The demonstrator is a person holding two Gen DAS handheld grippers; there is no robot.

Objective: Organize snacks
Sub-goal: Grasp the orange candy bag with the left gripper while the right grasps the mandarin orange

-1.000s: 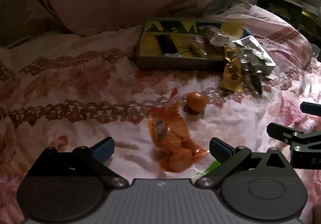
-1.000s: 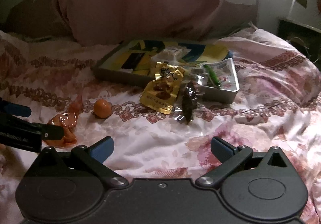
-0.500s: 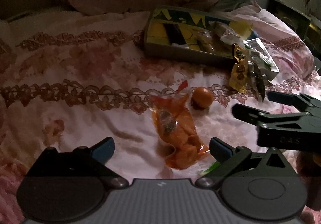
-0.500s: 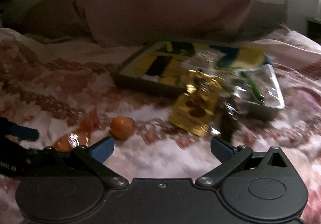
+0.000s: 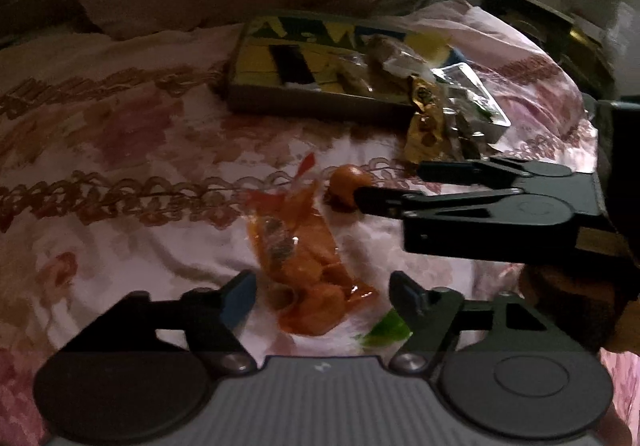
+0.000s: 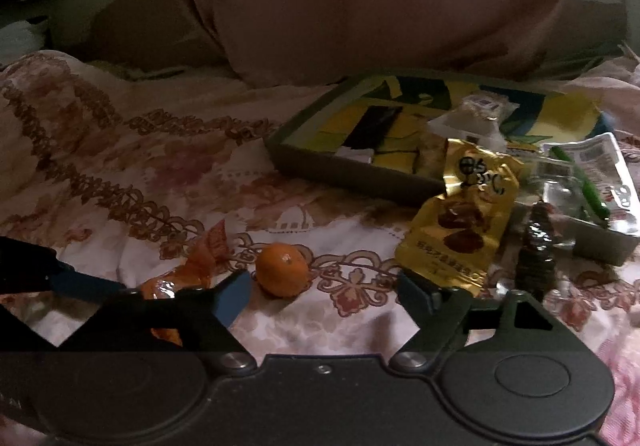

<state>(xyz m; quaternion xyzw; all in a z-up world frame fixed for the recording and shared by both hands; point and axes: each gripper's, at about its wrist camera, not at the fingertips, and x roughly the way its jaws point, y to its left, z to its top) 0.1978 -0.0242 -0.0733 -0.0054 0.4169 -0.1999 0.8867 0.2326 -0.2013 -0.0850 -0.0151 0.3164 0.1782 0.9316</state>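
An orange snack bag lies on the floral bedspread between the open fingers of my left gripper. A small round orange lies just beyond it. My right gripper is open, its fingertips on either side of the orange and just short of it; in the left wrist view it reaches in from the right. A gold snack pouch and a dark wrapped snack lean on the grey tray, which holds several snack packets.
A large pink pillow stands behind the tray. A clear plastic packet with a green stick rests at the tray's right end. A green scrap lies by my left gripper's right finger. Dark furniture stands at the far right.
My right gripper has moved left and forward, up to the orange. My left gripper has moved closer to the orange snack bag, which now lies between its fingers.
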